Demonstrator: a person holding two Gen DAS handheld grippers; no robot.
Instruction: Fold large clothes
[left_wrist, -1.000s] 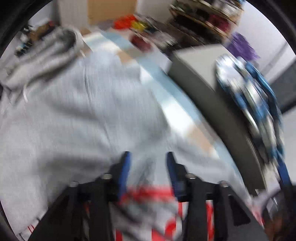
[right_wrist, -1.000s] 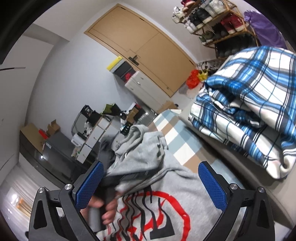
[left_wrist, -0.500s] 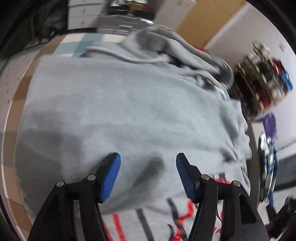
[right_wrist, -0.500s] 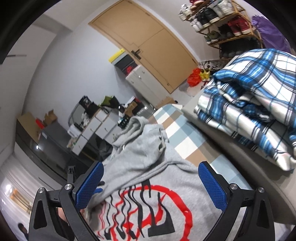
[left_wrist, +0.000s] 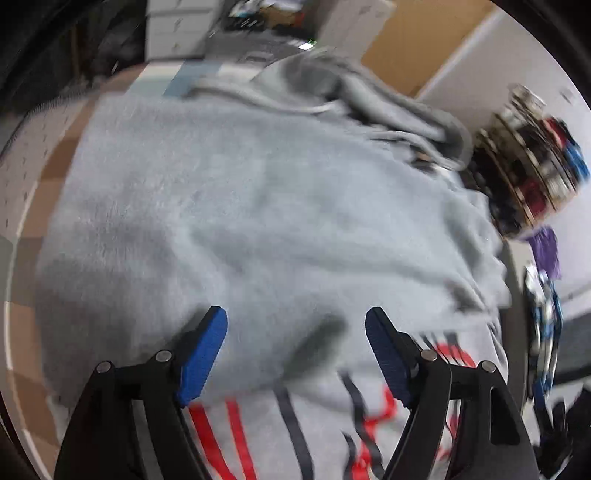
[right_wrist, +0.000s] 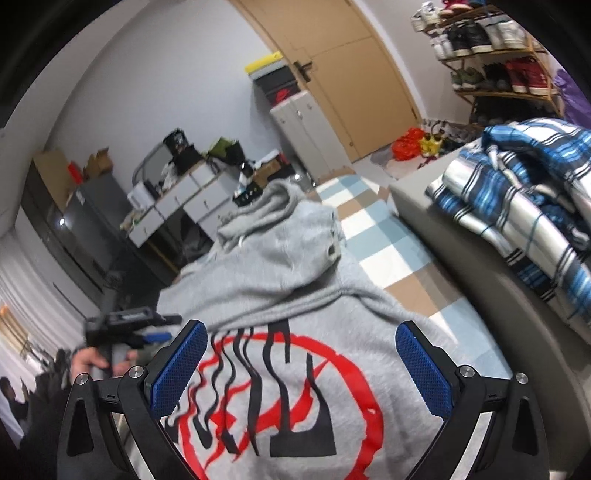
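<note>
A large grey hoodie (left_wrist: 258, 221) lies spread on a checked sheet, its hood (right_wrist: 280, 218) bunched at the far end. Its red and black print (right_wrist: 280, 384) faces up. A plain grey flap is folded over part of the print in the left wrist view. My left gripper (left_wrist: 297, 328) hovers over that flap's edge. Its jaws are opening and nothing is pinched between the blue pads. My right gripper (right_wrist: 301, 365) is wide open just above the print and holds nothing. A hand (right_wrist: 88, 363) holding the left gripper shows at the hoodie's left side.
A blue plaid blanket (right_wrist: 524, 206) is piled on a grey couch (right_wrist: 443, 236) to the right. The checked sheet (right_wrist: 373, 240) shows between hoodie and couch. Drawers (right_wrist: 192, 199), a cabinet (right_wrist: 303, 129), a door and a shoe rack (right_wrist: 495, 59) stand beyond.
The left gripper's jaws were narrow on grey cloth; they have spread and let it go, after swinging across and rolling. The right gripper has rolled and sunk slightly toward the print.
</note>
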